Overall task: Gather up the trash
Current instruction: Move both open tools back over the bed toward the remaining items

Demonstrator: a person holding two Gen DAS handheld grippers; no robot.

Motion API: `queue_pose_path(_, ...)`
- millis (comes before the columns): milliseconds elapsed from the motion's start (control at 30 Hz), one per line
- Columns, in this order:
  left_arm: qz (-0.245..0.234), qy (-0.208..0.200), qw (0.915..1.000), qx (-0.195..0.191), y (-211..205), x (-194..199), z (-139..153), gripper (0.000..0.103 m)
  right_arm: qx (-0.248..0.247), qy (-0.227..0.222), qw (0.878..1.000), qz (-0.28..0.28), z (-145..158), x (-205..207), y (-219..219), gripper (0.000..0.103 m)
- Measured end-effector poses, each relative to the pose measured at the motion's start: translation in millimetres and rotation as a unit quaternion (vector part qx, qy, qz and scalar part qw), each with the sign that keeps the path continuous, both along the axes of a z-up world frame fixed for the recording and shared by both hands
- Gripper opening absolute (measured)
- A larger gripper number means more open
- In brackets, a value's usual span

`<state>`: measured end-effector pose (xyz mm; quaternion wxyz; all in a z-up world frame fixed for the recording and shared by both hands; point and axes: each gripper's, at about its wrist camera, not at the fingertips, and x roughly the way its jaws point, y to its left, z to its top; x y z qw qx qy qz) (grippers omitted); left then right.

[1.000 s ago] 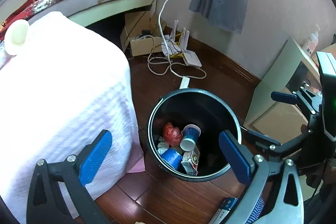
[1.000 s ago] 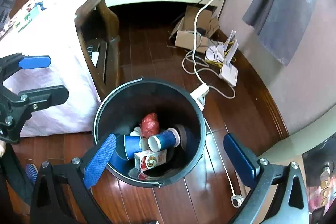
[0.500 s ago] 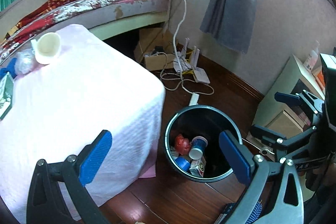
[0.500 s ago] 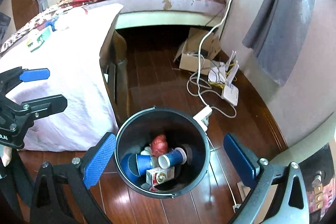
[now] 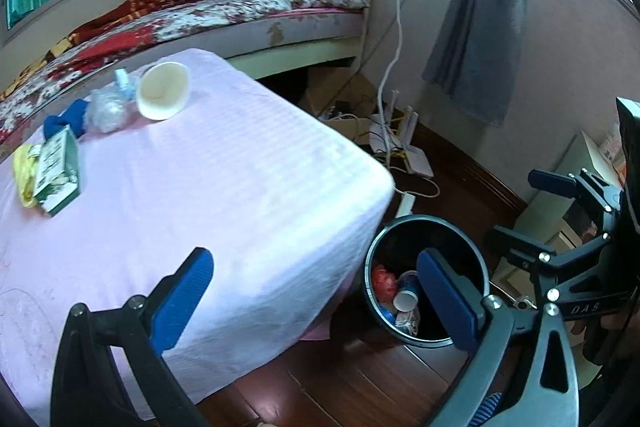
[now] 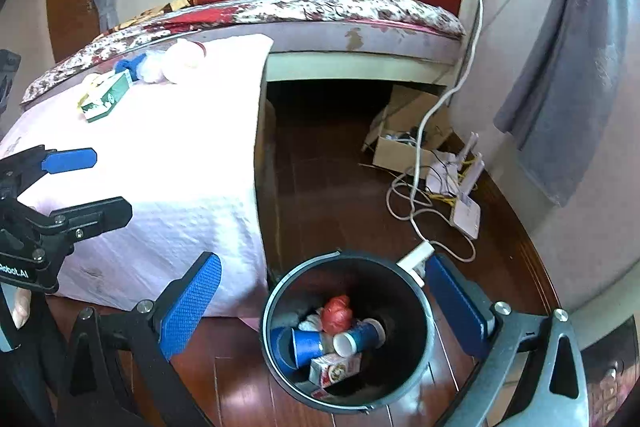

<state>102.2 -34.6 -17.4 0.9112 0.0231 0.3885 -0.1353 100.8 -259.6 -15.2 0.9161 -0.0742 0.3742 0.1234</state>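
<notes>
A black trash bin (image 6: pixel 276 291) stands on the wood floor beside a table under a pink cloth (image 5: pixel 240 187); it also shows in the left wrist view (image 5: pixel 472 239). Inside lie blue paper cups (image 6: pixel 308 345), a red wad (image 6: pixel 336 311) and a small carton (image 6: pixel 332 371). On the cloth lie a white cup (image 5: pixel 162 95) on its side, a clear plastic wad (image 5: pixel 106 109), a blue item (image 5: pixel 64 119), a green-white carton (image 5: pixel 56 171) and a yellow wrapper (image 5: pixel 22 171). My left gripper (image 5: pixel 316 295) is open and empty above the table's corner. My right gripper (image 6: pixel 324 299) is open and empty above the bin.
A bed (image 5: pixel 240 11) with a floral mattress stands behind the table. A cardboard box (image 6: pixel 400 143), a router (image 6: pixel 466 211), a power strip (image 6: pixel 416 255) and cables (image 6: pixel 404 195) lie on the floor by the wall. A grey curtain (image 5: pixel 476 27) hangs at right.
Both grippers have risen and pulled back from the bin. The left wrist view has swung left, so the tabletop and its trash have come into view.
</notes>
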Motion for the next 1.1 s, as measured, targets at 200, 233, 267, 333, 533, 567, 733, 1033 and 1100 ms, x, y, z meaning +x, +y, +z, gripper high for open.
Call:
queue_pose_path(200, 0.027, -0.006, 0.9996, 0.002, 27, -3, 4, 0.102, 0.017, -0.011, 1.000, 0.014, 10, 8, 18, 0.103)
queue_pose_path(233, 0.032, -0.007, 0.9994, 0.003, 33, -3, 5, 0.102, 0.021, -0.014, 1.000, 0.018, 13, 10, 23, 0.103)
queue_pose_path(267, 0.039, -0.008, 0.9992, 0.005, 40, -2, 5, 0.102, 0.023, -0.016, 0.999, 0.021, 14, 11, 27, 0.103)
queue_pose_path(333, 0.052, -0.007, 0.9986, 0.009, 54, -1, 6, 0.102, 0.026, -0.029, 0.999, 0.027, 20, 13, 39, 0.103)
queue_pose_path(533, 0.103, 0.000, 0.9946, 0.005, 109, 1, 3, 0.102, 0.051, -0.063, 0.995, 0.051, 37, 22, 79, 0.103)
queue_pose_path(567, 0.117, 0.001, 0.9932, 0.005, 121, 1, 3, 0.102, 0.056, -0.067, 0.995, 0.054, 39, 24, 86, 0.103)
queue_pose_path(733, 0.165, -0.005, 0.9863, -0.004, 179, 0, 6, 0.101, 0.080, -0.082, 0.991, 0.074, 45, 35, 123, 0.103)
queue_pose_path(1033, 0.235, -0.015, 0.9717, -0.023, 257, 21, 6, 0.090, 0.047, -0.049, 0.992, 0.103, 46, 76, 194, 0.103)
queue_pose_path(1100, 0.247, -0.016, 0.9687, -0.022, 272, 36, 5, 0.088, 0.052, -0.043, 0.992, 0.106, 44, 90, 204, 0.103)
